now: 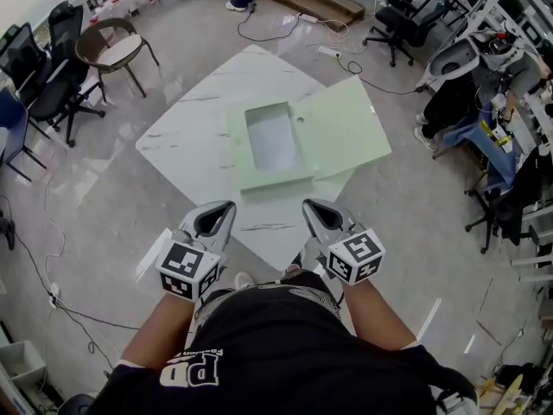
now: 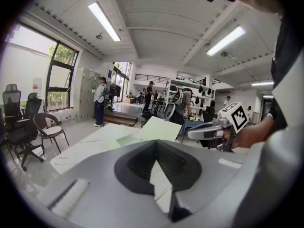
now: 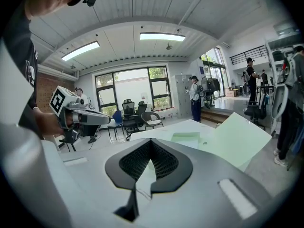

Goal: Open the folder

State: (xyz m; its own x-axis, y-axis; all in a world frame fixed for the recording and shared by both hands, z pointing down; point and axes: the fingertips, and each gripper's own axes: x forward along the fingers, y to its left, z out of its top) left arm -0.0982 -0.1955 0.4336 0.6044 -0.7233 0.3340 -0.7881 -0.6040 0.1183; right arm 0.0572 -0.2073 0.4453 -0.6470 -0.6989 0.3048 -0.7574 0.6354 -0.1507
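Folder (image 1: 346,132) on table (image 1: 199,111) already lies open, flap swung right. Your left gripper (image 1: 220,216) and right gripper (image 1: 318,216) hang near your body, well apart from folder, jaws together, empty. Task looks done.

A white marble-patterned table (image 1: 194,111) stands cornerwise on a glossy grey floor (image 1: 104,197). To its left, a brown round-backed armchair (image 1: 111,48) sits beside black office chairs (image 1: 65,76). Beyond the table, a white power strip (image 1: 329,52) and loose cables (image 1: 264,39) lie on the floor.
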